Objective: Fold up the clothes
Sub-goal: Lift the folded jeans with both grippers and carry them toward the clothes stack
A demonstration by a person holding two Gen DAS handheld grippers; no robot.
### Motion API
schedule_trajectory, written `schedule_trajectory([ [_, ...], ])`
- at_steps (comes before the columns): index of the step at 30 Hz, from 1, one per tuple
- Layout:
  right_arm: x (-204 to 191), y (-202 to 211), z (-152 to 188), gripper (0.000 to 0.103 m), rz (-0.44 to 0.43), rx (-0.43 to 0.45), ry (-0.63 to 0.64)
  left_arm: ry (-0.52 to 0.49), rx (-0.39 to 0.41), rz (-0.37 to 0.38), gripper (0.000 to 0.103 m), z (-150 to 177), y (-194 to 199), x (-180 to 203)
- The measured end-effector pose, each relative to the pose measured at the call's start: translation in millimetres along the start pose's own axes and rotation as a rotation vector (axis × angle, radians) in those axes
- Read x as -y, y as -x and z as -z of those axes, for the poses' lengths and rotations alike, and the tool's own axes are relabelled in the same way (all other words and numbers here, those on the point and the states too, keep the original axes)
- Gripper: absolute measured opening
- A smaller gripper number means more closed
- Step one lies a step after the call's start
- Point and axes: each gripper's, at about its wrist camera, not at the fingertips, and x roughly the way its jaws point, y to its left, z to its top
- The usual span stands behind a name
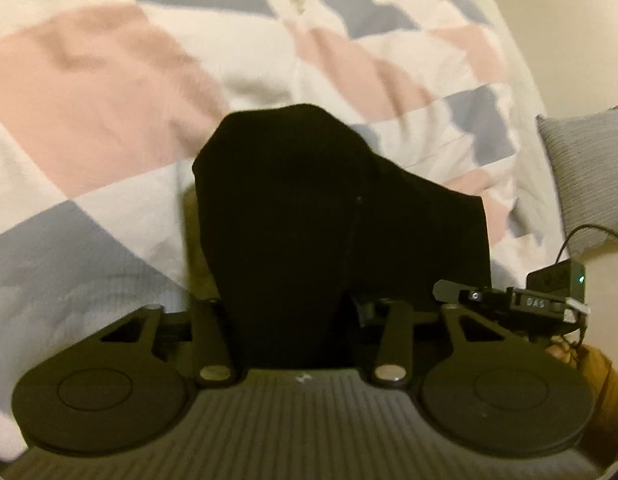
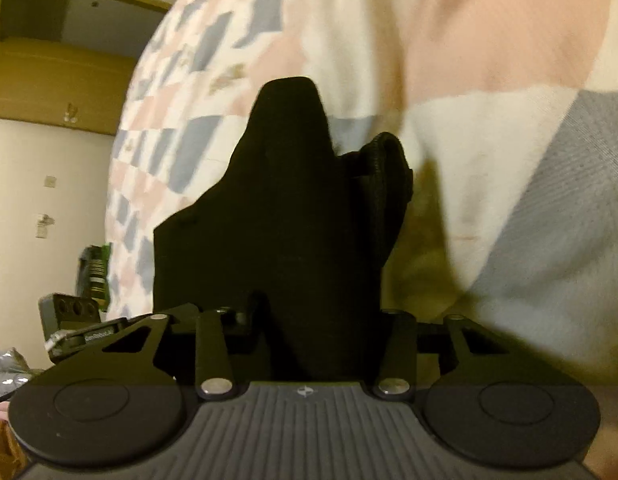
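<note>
A black garment (image 1: 285, 216) hangs bunched over my left gripper (image 1: 297, 280) and hides both fingers; the gripper is shut on it, held above the bed. In the right wrist view the same black garment (image 2: 285, 216) covers my right gripper (image 2: 309, 288), which is also shut on it. A ribbed hem or cuff (image 2: 383, 168) curls out on its right side. The right gripper's body (image 1: 521, 300) shows low at the right of the left wrist view. The left gripper's body (image 2: 81, 328) shows low at the left of the right wrist view, so the two are close together.
A quilt (image 1: 109, 80) with pink, grey-blue and white patches covers the bed below. A grey ribbed cushion (image 1: 585, 172) lies at the bed's right edge. A mustard sleeve (image 1: 605, 392) is at lower right. A wooden cabinet (image 2: 49, 64) and a cream wall (image 2: 29, 200) stand beyond the bed.
</note>
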Motion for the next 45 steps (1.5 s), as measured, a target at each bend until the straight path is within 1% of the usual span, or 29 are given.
schedule_trajectory([
  [4, -27, 9, 6, 0.04, -0.083, -0.002, 0.002, 0.029, 0.109, 0.013, 0.032, 13, 58, 2],
  [8, -72, 0, 5, 0.04, -0.148, -0.053, 0.059, 0.059, 0.218, 0.025, 0.032, 27, 116, 3],
  [11, -114, -19, 1, 0.04, -0.186, -0.106, 0.126, 0.1, 0.299, -0.002, 0.032, 39, 159, -1],
  [15, -179, -54, 0, 0.04, -0.232, -0.188, 0.216, 0.158, 0.423, -0.053, 0.032, 60, 227, -19],
  [19, -253, -98, 9, 0.039, -0.29, -0.287, 0.311, 0.2, 0.55, -0.097, 0.032, 83, 297, -42],
  [22, -314, -139, 22, 0.039, -0.324, -0.352, 0.375, 0.233, 0.638, -0.128, 0.032, 100, 353, -70],
  [26, -399, -200, 54, 0.039, -0.359, -0.414, 0.445, 0.277, 0.729, -0.159, 0.032, 119, 427, -122],
  [29, -461, -254, 84, 0.039, -0.374, -0.456, 0.478, 0.301, 0.774, -0.194, 0.032, 130, 485, -167],
  [32, -516, -304, 120, 0.039, -0.397, -0.492, 0.49, 0.322, 0.798, -0.234, 0.032, 138, 541, -209],
  [35, -559, -346, 152, 0.039, -0.424, -0.529, 0.496, 0.329, 0.826, -0.275, 0.032, 153, 597, -247],
  [39, -613, -393, 185, 0.039, -0.424, -0.577, 0.526, 0.373, 0.872, -0.305, 0.032, 170, 650, -288],
  [42, -658, -431, 201, 0.039, -0.416, -0.618, 0.568, 0.41, 0.914, -0.312, 0.032, 180, 678, -316],
  [45, -700, -468, 217, 0.039, -0.412, -0.649, 0.608, 0.44, 0.956, -0.317, 0.032, 182, 705, -349],
])
